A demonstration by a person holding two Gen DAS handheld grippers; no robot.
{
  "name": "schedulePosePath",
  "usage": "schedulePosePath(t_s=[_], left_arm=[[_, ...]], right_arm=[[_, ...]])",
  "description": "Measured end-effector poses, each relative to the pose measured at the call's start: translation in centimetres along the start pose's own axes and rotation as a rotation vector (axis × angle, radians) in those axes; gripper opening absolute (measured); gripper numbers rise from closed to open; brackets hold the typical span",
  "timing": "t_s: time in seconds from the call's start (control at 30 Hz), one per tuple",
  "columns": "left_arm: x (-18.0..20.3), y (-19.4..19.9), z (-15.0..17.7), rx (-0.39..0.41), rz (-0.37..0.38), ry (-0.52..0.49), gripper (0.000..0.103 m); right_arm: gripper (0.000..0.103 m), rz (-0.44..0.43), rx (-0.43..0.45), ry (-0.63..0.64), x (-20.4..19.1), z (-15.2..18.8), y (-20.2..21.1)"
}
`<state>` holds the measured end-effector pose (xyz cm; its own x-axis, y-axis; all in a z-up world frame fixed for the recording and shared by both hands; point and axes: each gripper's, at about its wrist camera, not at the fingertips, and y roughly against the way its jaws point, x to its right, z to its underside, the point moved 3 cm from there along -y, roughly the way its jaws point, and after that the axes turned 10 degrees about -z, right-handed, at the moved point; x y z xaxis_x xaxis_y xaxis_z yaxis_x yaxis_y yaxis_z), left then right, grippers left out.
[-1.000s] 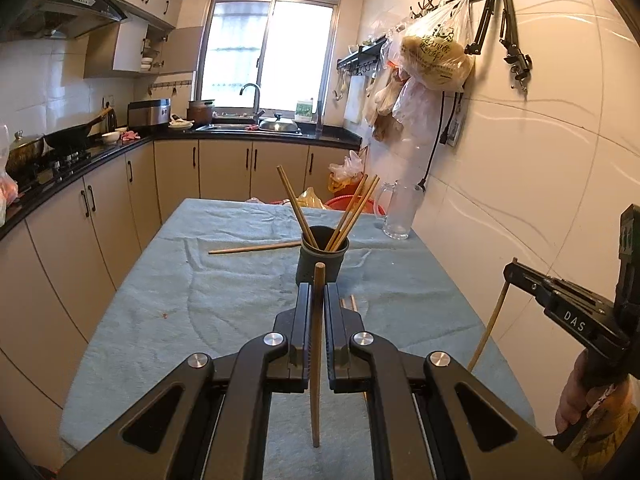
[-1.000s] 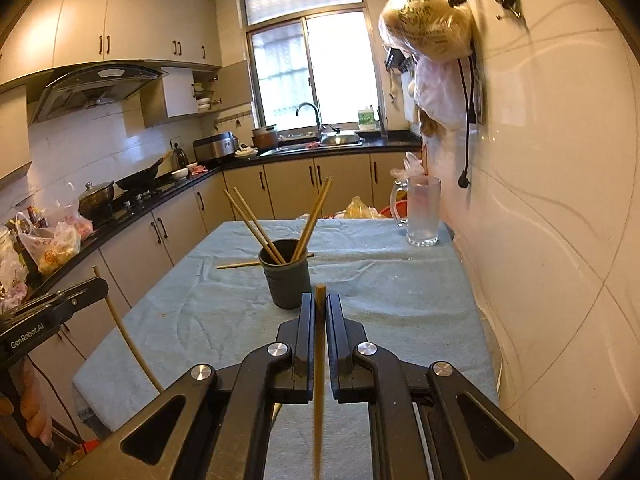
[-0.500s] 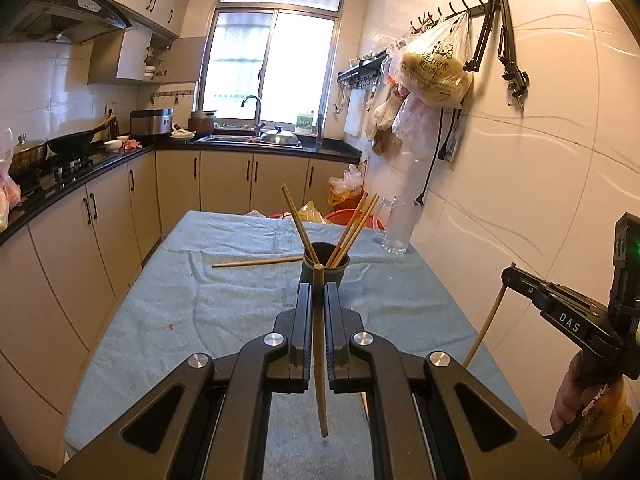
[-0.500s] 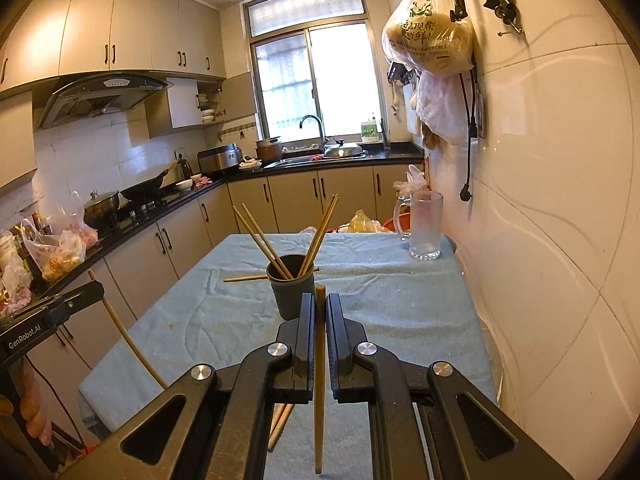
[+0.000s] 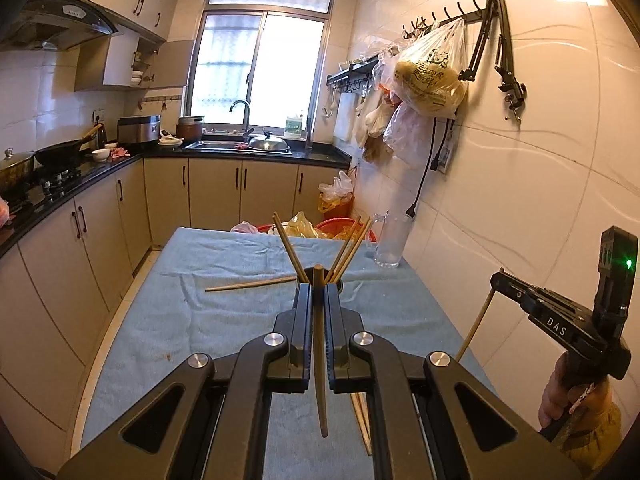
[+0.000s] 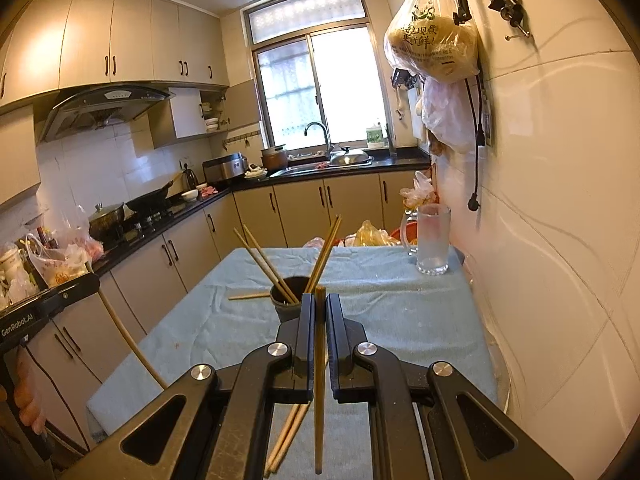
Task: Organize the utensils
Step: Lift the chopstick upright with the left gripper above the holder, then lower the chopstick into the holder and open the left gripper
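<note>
A dark cup [image 6: 289, 300] with several wooden chopsticks stands mid-table on the blue cloth [image 5: 224, 320]. My left gripper [image 5: 318, 292] is shut on one chopstick [image 5: 320, 380], held upright just short of the cup [image 5: 339, 286]. My right gripper [image 6: 319, 300] is shut on another chopstick [image 6: 319, 392], also upright, near the cup. Each gripper shows in the other's view: the right one [image 5: 496, 280] at the right edge with its chopstick hanging, the left one [image 6: 90, 280] at the left edge. A loose chopstick [image 5: 248, 285] lies left of the cup, and a pair [image 6: 288, 436] lies on the near cloth.
A glass mug [image 6: 432, 240] stands at the far right of the table by the tiled wall. Plastic bags [image 5: 428, 76] hang from wall hooks above. Cabinets and a counter with a stove [image 6: 132, 216] run along the left. A red basin [image 5: 340, 226] sits beyond the table's far end.
Both grippers have risen with their chopsticks, whose lower tips have lifted off the cloth. The cup now sits lower against the fingertips in both views.
</note>
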<state>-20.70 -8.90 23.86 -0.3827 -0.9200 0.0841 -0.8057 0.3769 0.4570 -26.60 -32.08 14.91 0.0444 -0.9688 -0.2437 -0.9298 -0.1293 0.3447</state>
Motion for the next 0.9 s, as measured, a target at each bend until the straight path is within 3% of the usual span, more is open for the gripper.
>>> schedulePosePath(t_s=[0.23, 0.53, 0.73, 0.9], left_arm=[[0.0, -1.8, -3.6, 0.012, 0.007, 0.001, 0.005], [2.3, -5.3, -8.8, 0.089, -0.022, -0.066, 0.005], [2.5, -9.5, -11.7, 0.062, -0.017, -0.016, 0.005], [2.2, -12.9, -12.3, 0.040, -0.027, 0.033, 0.005]], right_arm=[[0.006, -0.016, 0.033, -0.007, 0.5, -2.6, -2.0], [0.006, -0.046, 0.077, -0.063, 1.6, -6.8, -6.1], [0.006, -0.064, 0.118, -0.108, 2.2, -9.1, -9.2], [0.006, -0.081, 0.172, -0.177, 3.6, -10.8, -11.6]])
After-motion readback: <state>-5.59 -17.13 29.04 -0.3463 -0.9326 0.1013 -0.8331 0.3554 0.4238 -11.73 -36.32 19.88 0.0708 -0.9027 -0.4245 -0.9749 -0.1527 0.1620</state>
